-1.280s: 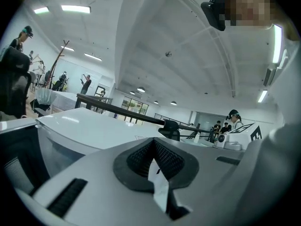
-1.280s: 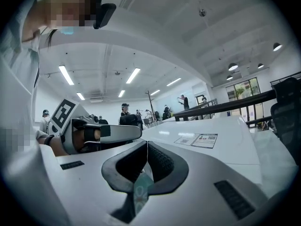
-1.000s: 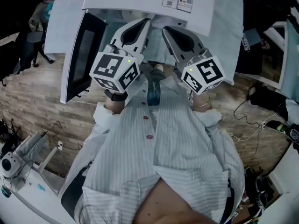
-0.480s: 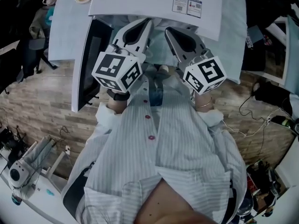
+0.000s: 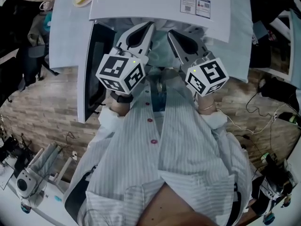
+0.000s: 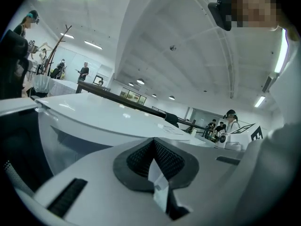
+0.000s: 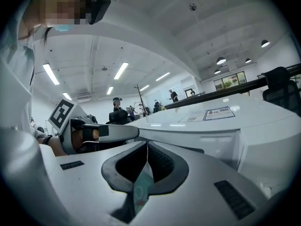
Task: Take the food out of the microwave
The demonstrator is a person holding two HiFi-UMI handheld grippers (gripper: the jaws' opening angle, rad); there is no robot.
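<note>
Food: none in sight from any angle. Boxy white microwave oven (image 5: 155, 4) sits at the person's 12 o'clock on a white tabletop (image 5: 66, 32). Its dark glass door (image 5: 96, 65) hangs swung open at 9 o'clock of the opening. Cavity is hidden beneath the oven's top and behind both tools, so whatever is inside cannot be made out.

Left gripper (image 6: 153, 141) and right gripper (image 7: 147, 145): side by side, tips at the oven's mouth, left one nearer the door. Jaws of each pressed together. A thin pale sliver (image 6: 159, 187) shows in the slit behind the left tips, a greenish sliver (image 7: 141, 187) behind the right. Cannot tell whether either is something pinched or only background seen through the gap.

Change over the last second: oven and door have slid lower in the head view, with more of the top and its printed label (image 5: 195, 4) showing. Both grippers stay shut and keep their place at the mouth.

Judgement: the person is settling in at the opening and nothing has been lifted out yet. Removal is still ahead, and the jaws would have to part before taking hold of a dish.
</note>
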